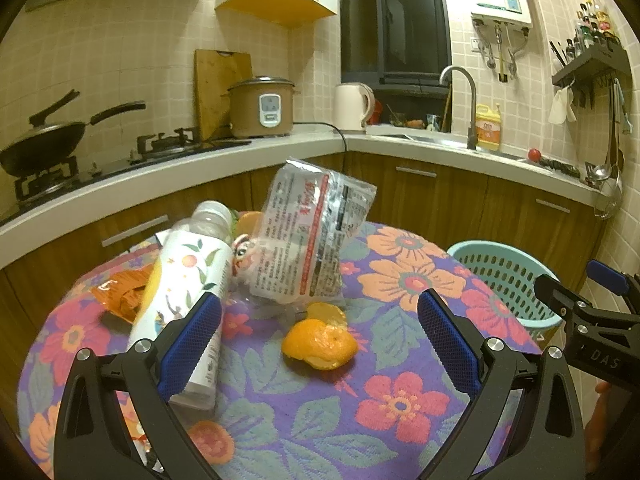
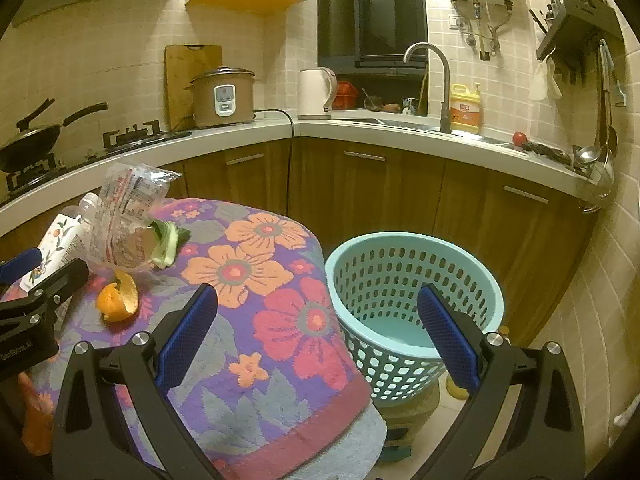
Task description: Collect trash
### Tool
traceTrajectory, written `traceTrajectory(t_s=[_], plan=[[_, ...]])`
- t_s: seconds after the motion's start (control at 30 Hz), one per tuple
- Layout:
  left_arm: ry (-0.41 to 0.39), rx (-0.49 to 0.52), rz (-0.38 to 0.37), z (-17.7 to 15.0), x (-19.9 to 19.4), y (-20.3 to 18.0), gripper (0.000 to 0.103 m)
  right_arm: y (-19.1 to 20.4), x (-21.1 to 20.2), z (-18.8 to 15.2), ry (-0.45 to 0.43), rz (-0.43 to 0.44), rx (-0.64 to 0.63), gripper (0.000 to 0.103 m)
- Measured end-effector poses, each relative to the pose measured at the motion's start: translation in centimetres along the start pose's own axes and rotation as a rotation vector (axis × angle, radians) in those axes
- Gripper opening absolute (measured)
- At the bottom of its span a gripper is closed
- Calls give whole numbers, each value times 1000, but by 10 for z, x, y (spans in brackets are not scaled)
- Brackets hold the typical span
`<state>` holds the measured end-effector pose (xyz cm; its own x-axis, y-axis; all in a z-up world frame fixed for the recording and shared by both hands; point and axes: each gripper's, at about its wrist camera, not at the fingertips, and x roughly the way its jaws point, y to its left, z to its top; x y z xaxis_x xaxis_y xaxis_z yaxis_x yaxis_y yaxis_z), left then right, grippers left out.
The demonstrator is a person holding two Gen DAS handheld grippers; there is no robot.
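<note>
Trash lies on a table with a floral cloth: an orange peel, a clear printed plastic bag, a lying plastic bottle and an orange wrapper. My left gripper is open, its fingers either side of the peel, just above it. In the right wrist view the peel, bag, bottle and a green vegetable scrap sit at left. My right gripper is open and empty, over the table edge next to an empty teal basket.
The basket stands on a stool right of the table. A kitchen counter wraps behind, with a wok, rice cooker, kettle, sink tap and wooden cabinets below.
</note>
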<state>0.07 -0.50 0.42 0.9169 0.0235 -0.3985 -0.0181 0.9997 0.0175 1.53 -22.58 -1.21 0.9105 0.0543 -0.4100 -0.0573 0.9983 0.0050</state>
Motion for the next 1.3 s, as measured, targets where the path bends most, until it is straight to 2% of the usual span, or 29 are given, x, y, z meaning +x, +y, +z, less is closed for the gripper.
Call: traceTrajectory(t_s=[0.17, 0.27, 0.33, 0.5, 0.6, 0.67, 0.9, 1.1, 1.17, 1.3], plan=[[-98, -59, 4, 11, -41, 15, 95, 9, 3, 12, 0, 66, -15, 95], [-110, -107, 72, 14, -63, 40, 95, 23, 10, 20, 21, 129, -38, 95], [-72, -144, 111, 12, -68, 59, 95, 35, 19, 24, 58, 191, -50, 95], [13, -227, 262, -10, -73, 113, 95, 75, 35, 24, 112, 280, -107, 95], [76, -288, 301, -26, -73, 139, 95, 100, 45, 22, 159, 335, -160, 95], [118, -322, 299, -33, -71, 151, 95, 117, 54, 21, 200, 366, -192, 95], [298, -443, 205, -58, -43, 167, 92, 147, 88, 19, 310, 399, -272, 95], [366, -469, 175, -72, -28, 169, 80, 158, 113, 11, 458, 444, -276, 78], [370, -459, 178, -73, -28, 167, 78, 160, 116, 8, 484, 453, -283, 67], [368, -430, 186, -75, -32, 159, 68, 166, 109, 4, 478, 480, -316, 46]])
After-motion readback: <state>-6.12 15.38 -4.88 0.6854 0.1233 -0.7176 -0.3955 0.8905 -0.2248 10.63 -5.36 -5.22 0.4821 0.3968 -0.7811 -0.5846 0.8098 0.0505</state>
